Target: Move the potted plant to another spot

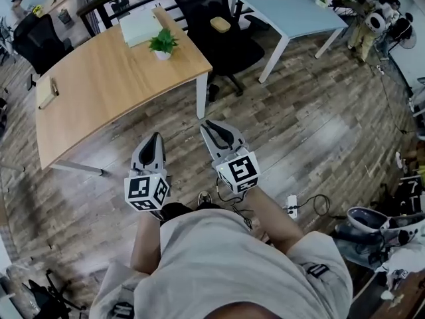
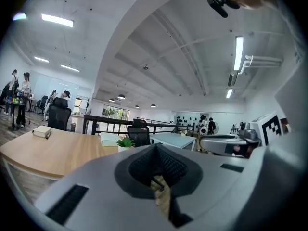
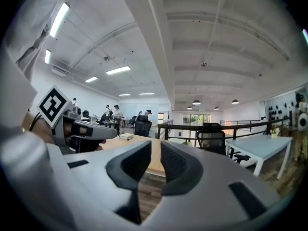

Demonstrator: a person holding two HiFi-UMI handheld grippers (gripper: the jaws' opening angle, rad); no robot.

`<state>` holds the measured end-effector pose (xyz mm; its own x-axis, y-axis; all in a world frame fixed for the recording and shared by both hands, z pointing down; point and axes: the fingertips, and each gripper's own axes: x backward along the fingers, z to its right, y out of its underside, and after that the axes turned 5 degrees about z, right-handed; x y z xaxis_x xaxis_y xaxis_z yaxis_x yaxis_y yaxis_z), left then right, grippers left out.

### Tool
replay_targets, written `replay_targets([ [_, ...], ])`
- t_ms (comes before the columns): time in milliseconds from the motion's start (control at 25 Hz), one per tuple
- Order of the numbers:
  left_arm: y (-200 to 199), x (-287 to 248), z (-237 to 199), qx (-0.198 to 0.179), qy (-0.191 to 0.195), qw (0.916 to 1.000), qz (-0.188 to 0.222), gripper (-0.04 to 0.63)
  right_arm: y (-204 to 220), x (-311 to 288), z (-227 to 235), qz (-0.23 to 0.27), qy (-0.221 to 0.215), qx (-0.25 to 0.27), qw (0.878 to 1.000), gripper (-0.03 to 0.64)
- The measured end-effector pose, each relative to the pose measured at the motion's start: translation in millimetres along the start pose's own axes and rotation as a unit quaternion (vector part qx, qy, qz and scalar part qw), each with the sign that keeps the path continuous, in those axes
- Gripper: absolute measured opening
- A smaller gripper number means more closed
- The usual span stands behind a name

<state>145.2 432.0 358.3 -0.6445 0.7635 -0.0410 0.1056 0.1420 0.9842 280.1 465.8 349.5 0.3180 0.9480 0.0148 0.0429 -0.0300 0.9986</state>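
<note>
In the head view, the person stood on the wood floor short of the wooden desk [image 1: 99, 85], with both claws held out level. The potted plant [image 1: 163, 44] sat near the desk's far right corner, just beside a pale folder [image 1: 139, 26] at the far edge. The left gripper [image 1: 157, 138] and right gripper [image 1: 210, 125] were well apart from the plant.

In the left gripper view, the left gripper [image 2: 156, 148] had its jaws pressed together with nothing between them. The potted plant [image 2: 126, 142] stood upright beyond them on the desk [image 2: 48, 153].

In the right gripper view, the right gripper [image 3: 155, 150] had its jaws a narrow slit apart and empty, with the desk [image 3: 155, 160] showing through the gap.
</note>
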Motion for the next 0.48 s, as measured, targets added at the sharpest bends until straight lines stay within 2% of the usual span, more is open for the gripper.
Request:
replay_targets([
  [80,6.3,-3.1,0.1,0.001,-0.005,1.0,-0.007,0.012,9.4,-2.3,6.6,-0.01,-0.009,-0.006,1.0,0.094],
  [480,24.4,-17.8,-18.8,0.007,-0.032,0.999,-0.032,0.012,44.2,-24.5,30.5,-0.04,-0.014,-0.031,0.999,0.176],
])
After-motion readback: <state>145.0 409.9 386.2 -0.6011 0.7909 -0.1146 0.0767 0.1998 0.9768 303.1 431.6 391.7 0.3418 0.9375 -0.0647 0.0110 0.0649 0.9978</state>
